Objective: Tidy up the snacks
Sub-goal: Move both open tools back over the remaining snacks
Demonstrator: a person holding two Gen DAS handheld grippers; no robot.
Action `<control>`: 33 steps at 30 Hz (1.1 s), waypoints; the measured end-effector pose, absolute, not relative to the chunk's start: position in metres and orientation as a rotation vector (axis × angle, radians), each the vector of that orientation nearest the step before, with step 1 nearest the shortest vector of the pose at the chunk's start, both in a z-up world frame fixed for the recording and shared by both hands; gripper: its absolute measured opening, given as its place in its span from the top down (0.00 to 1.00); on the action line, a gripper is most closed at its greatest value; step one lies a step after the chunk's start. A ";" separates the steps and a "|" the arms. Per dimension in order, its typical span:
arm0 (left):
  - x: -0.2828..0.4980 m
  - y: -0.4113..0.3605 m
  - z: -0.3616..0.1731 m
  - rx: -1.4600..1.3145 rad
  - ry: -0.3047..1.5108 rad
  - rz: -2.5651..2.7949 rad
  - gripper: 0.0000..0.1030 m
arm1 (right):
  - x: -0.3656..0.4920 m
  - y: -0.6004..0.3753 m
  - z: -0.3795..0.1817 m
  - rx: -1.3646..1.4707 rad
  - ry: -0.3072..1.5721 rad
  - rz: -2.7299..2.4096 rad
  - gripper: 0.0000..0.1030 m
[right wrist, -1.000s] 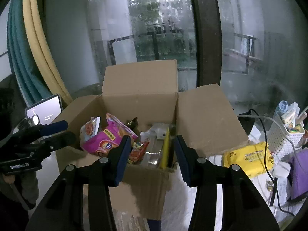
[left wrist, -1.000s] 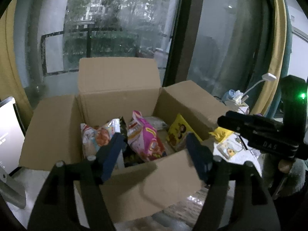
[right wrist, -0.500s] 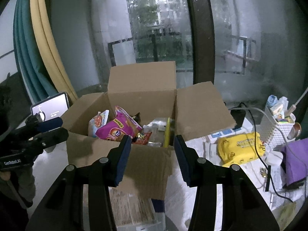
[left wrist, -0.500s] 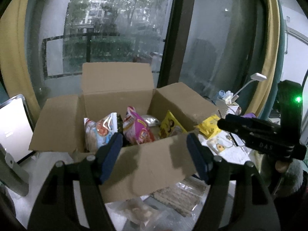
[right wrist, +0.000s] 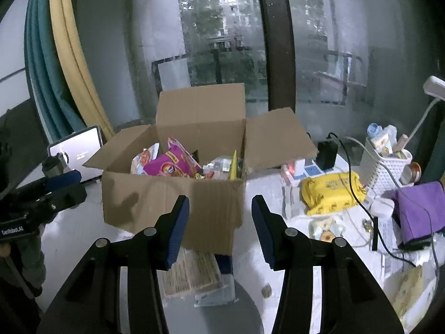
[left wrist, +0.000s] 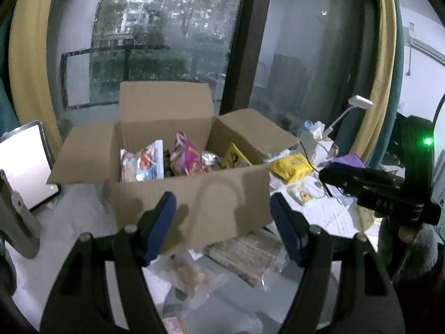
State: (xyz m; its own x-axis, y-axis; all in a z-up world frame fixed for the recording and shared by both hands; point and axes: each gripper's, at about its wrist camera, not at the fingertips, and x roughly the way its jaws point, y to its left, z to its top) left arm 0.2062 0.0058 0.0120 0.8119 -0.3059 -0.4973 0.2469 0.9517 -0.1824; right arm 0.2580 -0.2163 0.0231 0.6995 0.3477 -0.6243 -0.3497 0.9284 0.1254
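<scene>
An open cardboard box (left wrist: pixel 192 203) (right wrist: pixel 172 203) stands on the white table, holding several snack bags, among them a pink bag (left wrist: pixel 186 158) (right wrist: pixel 172 164) and a yellow packet (left wrist: pixel 236 157). My left gripper (left wrist: pixel 222 222) is open and empty, in front of the box's near wall. My right gripper (right wrist: pixel 219 222) is open and empty, also short of the box. A clear pack of brown wafers (left wrist: pixel 247 253) (right wrist: pixel 189 272) and a clear bag of biscuits (left wrist: pixel 189 272) lie on the table before the box.
A tablet (left wrist: pixel 22 164) (right wrist: pixel 78 150) stands left of the box. A yellow pack (right wrist: pixel 331 192), a white basket (right wrist: pixel 383 167), purple cloth (right wrist: pixel 420 208), cables and papers crowd the right side. Windows and curtains are behind.
Both grippers have pulled back and away from the box, which now looks smaller and farther. The packs on the table in front of it have come into view. Both stay open.
</scene>
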 end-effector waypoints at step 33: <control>0.105 0.028 -0.097 -0.173 0.749 -0.148 0.18 | 0.133 -0.192 -0.058 -0.043 0.897 0.493 0.50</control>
